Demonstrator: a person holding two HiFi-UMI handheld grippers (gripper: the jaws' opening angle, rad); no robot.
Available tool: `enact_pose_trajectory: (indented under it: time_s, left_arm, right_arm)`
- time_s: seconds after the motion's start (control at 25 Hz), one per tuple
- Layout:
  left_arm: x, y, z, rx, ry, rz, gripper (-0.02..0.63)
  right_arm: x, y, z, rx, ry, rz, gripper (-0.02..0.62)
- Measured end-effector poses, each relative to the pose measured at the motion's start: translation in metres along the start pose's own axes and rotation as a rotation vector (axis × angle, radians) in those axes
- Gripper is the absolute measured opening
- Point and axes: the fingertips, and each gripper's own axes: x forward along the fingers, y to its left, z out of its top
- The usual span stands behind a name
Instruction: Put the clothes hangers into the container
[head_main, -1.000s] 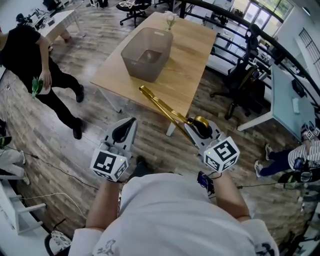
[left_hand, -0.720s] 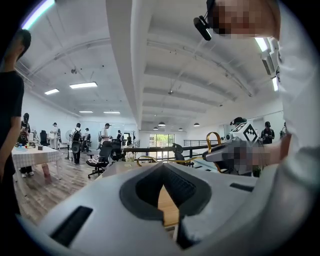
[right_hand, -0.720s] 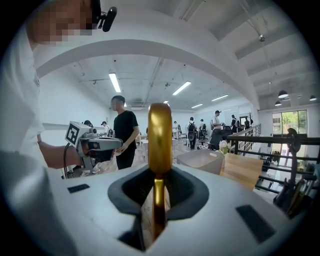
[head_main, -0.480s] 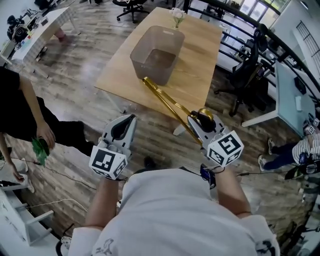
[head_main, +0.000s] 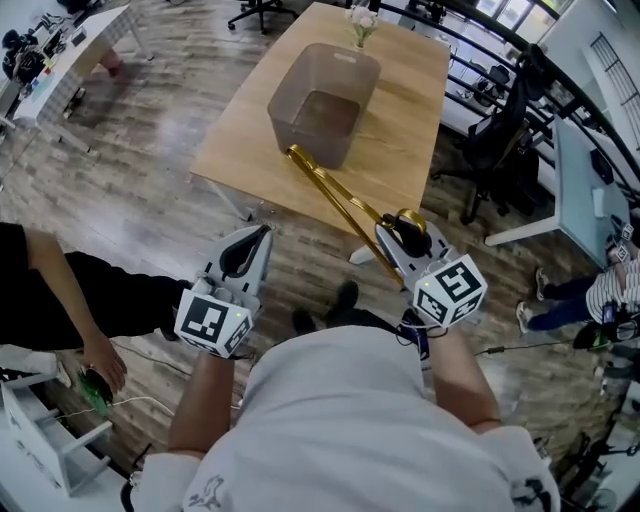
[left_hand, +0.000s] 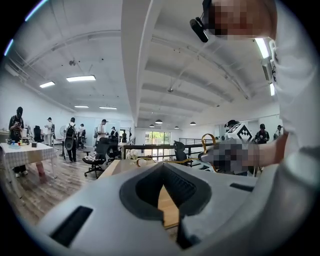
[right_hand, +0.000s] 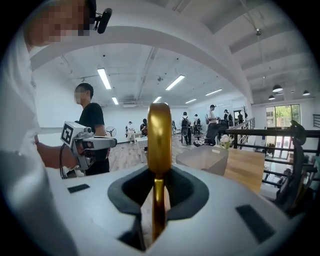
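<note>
Your right tongs (right_hand: 159, 210) are clamped on the gold hanger (right_hand: 159, 132), gripping it close to its hook. The hanger's long body reaches out ahead of you, so its far end lies over the near edge of the wooden desk (head_main: 410, 130), just beside the near wall of the grey container (head_main: 287, 98) standing there; whether it touches the container cannot be told. Your left tongs (head_main: 264, 234) are closed tip to tip with nothing between them, held out beside the right ones above the plank floor (head_main: 160, 220), short of the desk.
</note>
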Motion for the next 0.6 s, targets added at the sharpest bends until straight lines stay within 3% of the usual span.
enact_pose_trajectory:
  time_s: [0.6]
  left_arm:
    - [0.076,0.031,0.001,-0.010,0.034,0.061,0.006]
  right_arm:
    - [0.048,-0.084,0.008,-0.018,0.021,0.063,0.075]
